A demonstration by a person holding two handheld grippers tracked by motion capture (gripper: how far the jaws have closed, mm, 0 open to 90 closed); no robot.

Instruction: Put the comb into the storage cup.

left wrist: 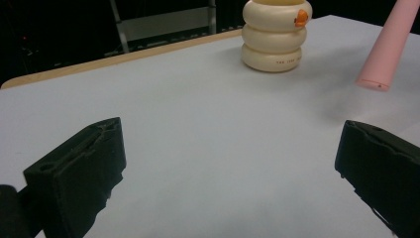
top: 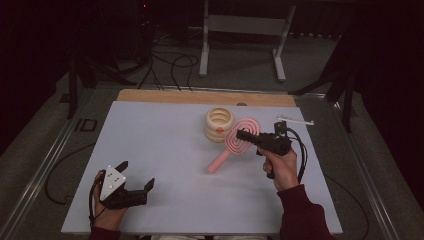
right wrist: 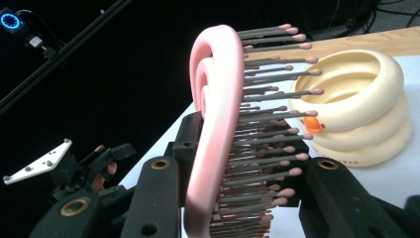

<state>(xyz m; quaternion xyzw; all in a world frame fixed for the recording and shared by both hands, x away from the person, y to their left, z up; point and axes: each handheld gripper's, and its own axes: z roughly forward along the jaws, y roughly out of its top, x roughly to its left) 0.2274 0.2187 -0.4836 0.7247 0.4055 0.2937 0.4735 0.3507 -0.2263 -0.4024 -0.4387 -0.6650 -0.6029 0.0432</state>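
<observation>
**Right gripper clamped on the pink hairbrush beside the cream holder**

The right gripper (top: 243,134) is clamped on the head of a pink hairbrush (top: 239,138), its jaws closed on the two sides of the spiral head. In the right gripper view the brush head (right wrist: 213,144) stands on edge between the black jaws, with its grey, pink-tipped bristles pointing toward three o'clock. In the high view the brush sits at about two o'clock from the middle of the table (top: 165,150), and its handle slants away from the head toward seven o'clock, the handle end raised over the surface as the left gripper view shows it (left wrist: 389,49).

Just beside the brush head, at its ten o'clock in the high view, stands a cream ribbed holder (top: 219,124) made of three stacked rings, with a small orange mark on its side. It stands upright on the table; whether the brush touches it cannot be told.

The left gripper (top: 137,177) rests at the table's eight o'clock corner, well apart from the brush. Its jaws stand wide apart with bare table between them, as the left gripper view shows (left wrist: 223,163). A grey three-cornered plate sits on top of it.
</observation>
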